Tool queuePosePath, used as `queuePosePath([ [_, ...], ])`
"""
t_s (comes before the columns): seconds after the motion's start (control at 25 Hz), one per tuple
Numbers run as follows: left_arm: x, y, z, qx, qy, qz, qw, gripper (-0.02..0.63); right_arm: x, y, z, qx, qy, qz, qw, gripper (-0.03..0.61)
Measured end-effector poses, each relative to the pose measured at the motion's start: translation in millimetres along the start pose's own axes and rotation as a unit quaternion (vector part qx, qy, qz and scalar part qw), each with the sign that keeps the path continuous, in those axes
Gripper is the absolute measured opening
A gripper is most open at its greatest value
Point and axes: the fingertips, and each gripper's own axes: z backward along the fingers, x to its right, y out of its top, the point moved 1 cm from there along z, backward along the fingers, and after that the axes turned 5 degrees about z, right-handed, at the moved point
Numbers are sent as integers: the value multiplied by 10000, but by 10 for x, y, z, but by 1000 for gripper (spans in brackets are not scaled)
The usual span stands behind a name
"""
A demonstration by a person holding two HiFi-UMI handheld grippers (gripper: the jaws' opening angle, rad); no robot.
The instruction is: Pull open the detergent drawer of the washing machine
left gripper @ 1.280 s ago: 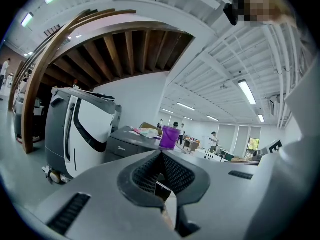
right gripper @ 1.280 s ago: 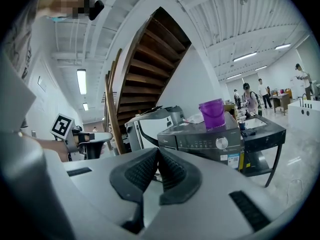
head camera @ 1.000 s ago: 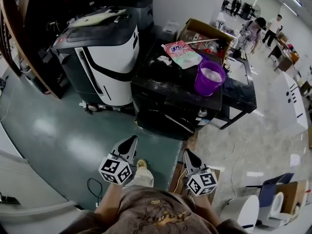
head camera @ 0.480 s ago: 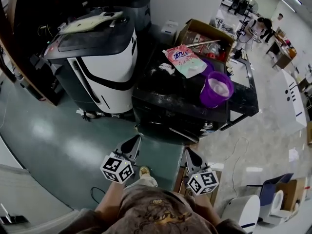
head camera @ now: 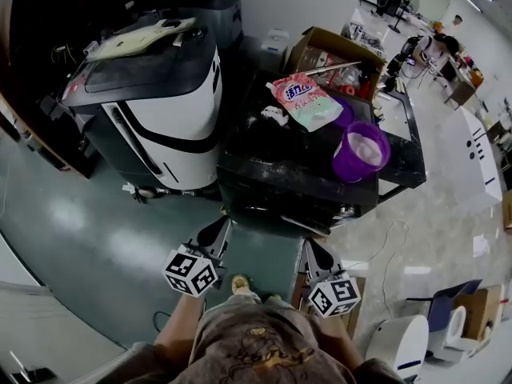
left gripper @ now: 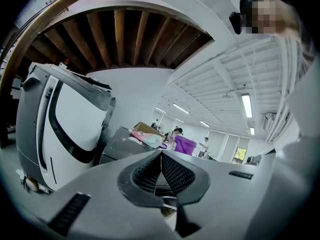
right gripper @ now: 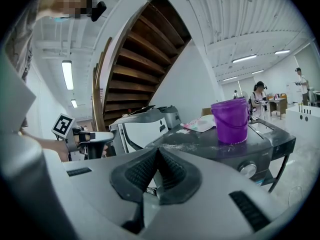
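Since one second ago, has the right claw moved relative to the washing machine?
Yes. The right claw is nearer the washing machine front; the gap between them has narrowed.

Only print I get: big blue Chinese chars on the pink-green bag (head camera: 308,101), far side of the washing machine (head camera: 272,162) top; too small to read. Marker cubes (head camera: 190,272) on left gripper (head camera: 218,226) and right gripper (head camera: 309,246): b/w square codes, no letters.

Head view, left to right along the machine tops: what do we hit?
From the left: white-and-black appliance -> pink detergent bag -> purple bucket. The bag and the bucket both sit on top of the black washing machine.
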Motion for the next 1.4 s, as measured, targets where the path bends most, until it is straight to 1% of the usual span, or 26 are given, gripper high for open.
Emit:
queuePosePath([
  [0.16,12,-12,-55,44,-166,166,9997,23,9,30,-100,29,43,-19,10000,3],
  [0.48,-11,-30,-139,4,-58,206,9998,23,40,100,-246,10,197,8,9998,3],
  [0.76,-28,-3,-207,85,-104,330,9994,28,83,92,-316,-63,283,35,9996,3],
  [0.84,-45,-23,-239,73,-124,437,9989,84,103,93,-322,-89,291,43,9995,3],
  [1.08,-71,-58,-372,128,-405,836,9956,180,187,71,-321,-151,261,27,9995,3],
  [1.24,-65,-78,-475,76,-556,1125,9921,280,241,40,-299,-215,222,3,9995,3],
  [1.4,-63,-147,-614,82,-913,1347,9866,365,294,0,-322,-254,202,-11,9995,3],
])
